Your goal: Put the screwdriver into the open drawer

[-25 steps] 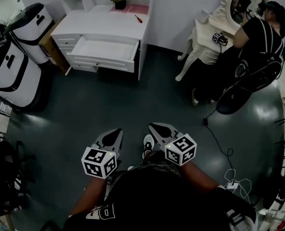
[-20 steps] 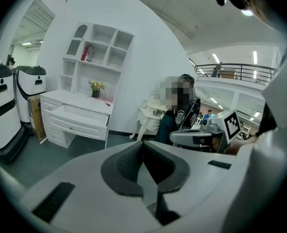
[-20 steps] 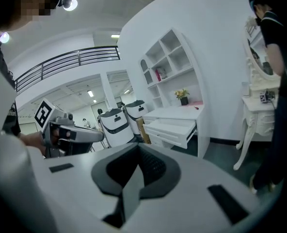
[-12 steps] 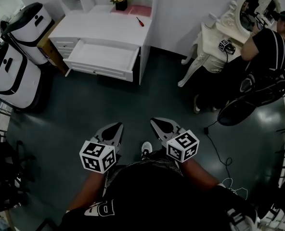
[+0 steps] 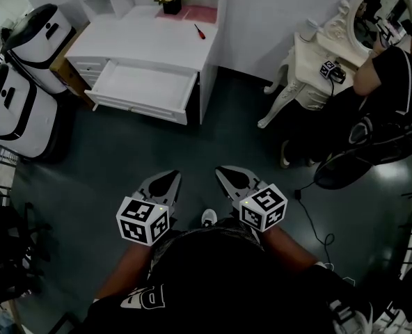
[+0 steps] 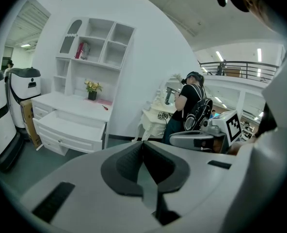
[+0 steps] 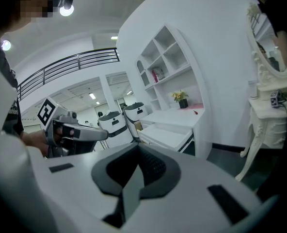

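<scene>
Both left claw and right claw pressed together, empty; screwdriver lies diagonally across desk top.

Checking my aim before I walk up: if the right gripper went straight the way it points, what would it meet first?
Nothing close: bare floor lies ahead of the right gripper. Its line runs toward the open drawer of the white desk, probably the first thing met, though depth is hard to judge.
</scene>
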`<state>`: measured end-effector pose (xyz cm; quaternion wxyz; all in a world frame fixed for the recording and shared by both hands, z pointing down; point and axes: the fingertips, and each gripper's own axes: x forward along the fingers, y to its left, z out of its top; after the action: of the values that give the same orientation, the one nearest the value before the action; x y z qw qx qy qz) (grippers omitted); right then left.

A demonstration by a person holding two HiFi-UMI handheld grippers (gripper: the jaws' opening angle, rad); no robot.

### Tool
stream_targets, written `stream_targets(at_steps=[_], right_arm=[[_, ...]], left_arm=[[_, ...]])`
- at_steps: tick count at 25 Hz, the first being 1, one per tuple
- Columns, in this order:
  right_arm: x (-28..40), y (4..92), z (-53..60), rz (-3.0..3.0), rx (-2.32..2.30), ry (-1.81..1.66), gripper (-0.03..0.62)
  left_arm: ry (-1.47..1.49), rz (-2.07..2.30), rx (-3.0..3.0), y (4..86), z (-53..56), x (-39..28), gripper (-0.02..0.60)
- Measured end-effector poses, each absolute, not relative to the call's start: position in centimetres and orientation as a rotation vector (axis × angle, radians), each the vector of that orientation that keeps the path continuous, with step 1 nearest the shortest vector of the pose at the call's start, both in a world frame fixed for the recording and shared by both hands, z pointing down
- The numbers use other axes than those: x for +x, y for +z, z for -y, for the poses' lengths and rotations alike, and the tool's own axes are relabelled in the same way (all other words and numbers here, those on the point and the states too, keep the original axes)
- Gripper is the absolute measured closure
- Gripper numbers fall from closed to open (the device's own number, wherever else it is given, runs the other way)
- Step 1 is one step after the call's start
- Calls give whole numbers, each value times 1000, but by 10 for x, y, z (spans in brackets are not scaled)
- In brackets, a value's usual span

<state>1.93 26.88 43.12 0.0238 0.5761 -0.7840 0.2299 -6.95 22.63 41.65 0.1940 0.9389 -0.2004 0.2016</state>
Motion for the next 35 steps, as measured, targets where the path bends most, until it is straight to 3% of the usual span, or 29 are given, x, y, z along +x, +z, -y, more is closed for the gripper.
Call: stream_targets(at_steps=[35], right_arm=[[72,452,-184,2368,1789,761,585]], left_arm=[[594,583,2614,439,-128,-19,565]])
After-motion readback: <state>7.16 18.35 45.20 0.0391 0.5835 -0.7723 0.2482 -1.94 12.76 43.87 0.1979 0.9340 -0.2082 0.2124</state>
